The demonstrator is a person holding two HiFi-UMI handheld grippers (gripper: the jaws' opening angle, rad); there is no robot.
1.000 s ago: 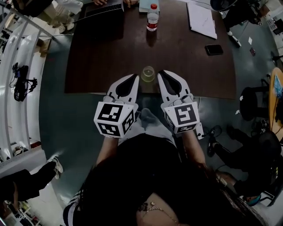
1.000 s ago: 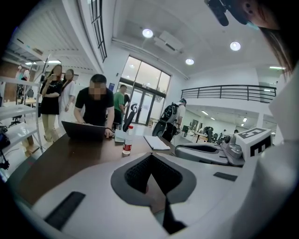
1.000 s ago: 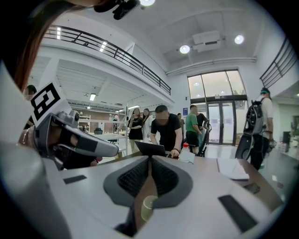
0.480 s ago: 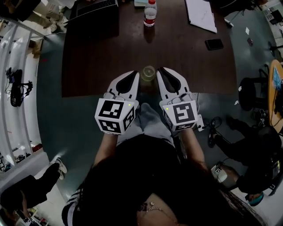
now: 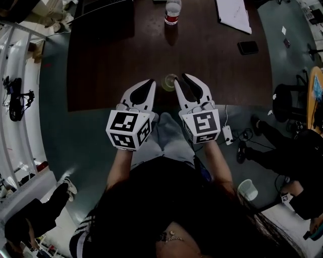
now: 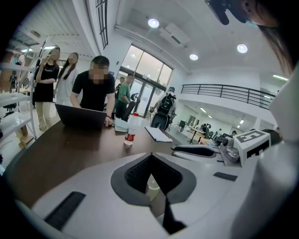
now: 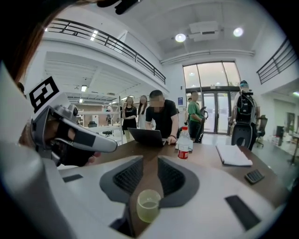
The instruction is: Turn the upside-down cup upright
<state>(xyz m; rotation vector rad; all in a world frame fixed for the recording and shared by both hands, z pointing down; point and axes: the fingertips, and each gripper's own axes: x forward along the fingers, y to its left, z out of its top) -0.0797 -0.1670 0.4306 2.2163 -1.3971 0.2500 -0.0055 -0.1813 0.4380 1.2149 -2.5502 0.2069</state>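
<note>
A translucent yellow-green cup stands on the dark table close to its front edge. In the head view it sits between my two grippers' tips. My left gripper is shut, its tips meeting, and the cup shows below them. My right gripper is just right of the cup, and its jaws have just been opening to a narrow gap. The cup shows low in that gap, beneath the jaws, and the pads do not touch it.
Farther back on the table are a water bottle, a white notebook, a black phone and a laptop, with a person leaning over it. Other people stand behind. The table's front edge runs under my grippers.
Both grippers have sunk and edged toward the cup, so their tips now flank it. The right gripper's jaws have parted slightly. The left stays shut.
</note>
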